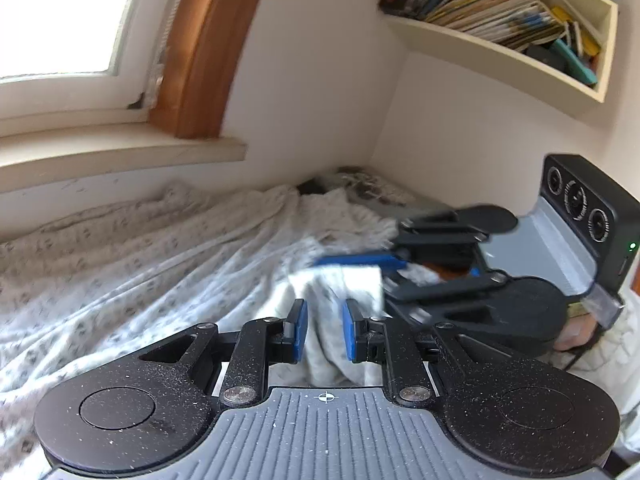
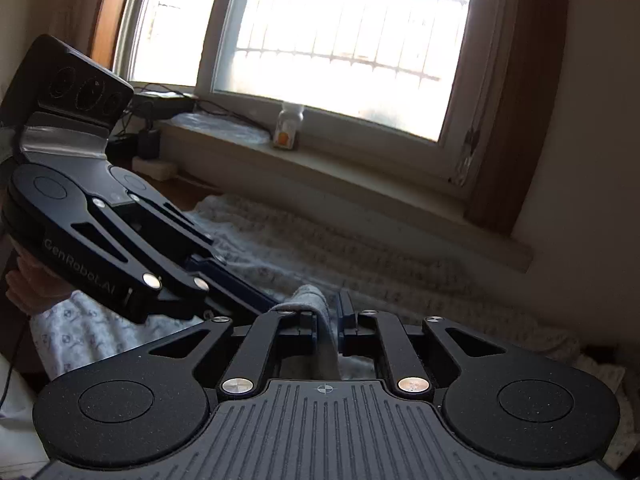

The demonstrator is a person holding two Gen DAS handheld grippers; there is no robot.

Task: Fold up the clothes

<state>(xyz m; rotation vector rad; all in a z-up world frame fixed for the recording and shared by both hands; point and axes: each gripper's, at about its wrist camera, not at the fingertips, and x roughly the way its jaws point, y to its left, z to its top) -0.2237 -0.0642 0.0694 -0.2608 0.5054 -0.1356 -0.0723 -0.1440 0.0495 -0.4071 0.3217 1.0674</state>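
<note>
A pale grey garment (image 1: 340, 280) hangs over the patterned bed cover (image 1: 140, 264). In the left wrist view my left gripper (image 1: 325, 330) is open, its blue pads (image 1: 299, 330) apart with a fold of the garment hanging between them. My right gripper (image 1: 354, 269) comes in from the right, blurred, and pinches the garment's top edge. In the right wrist view my right gripper (image 2: 330, 320) is shut on a ridge of the garment (image 2: 314, 294). My left gripper (image 2: 266, 301) reaches in from the left, its fingertips right beside that ridge.
The bed cover (image 2: 400, 272) runs to the wall under a window sill (image 2: 360, 176) holding a small bottle (image 2: 289, 126). Cables and a power strip (image 2: 154, 166) lie at the sill's left. A book shelf (image 1: 500, 20) hangs above the far corner. A hand (image 2: 32, 284) holds the left gripper.
</note>
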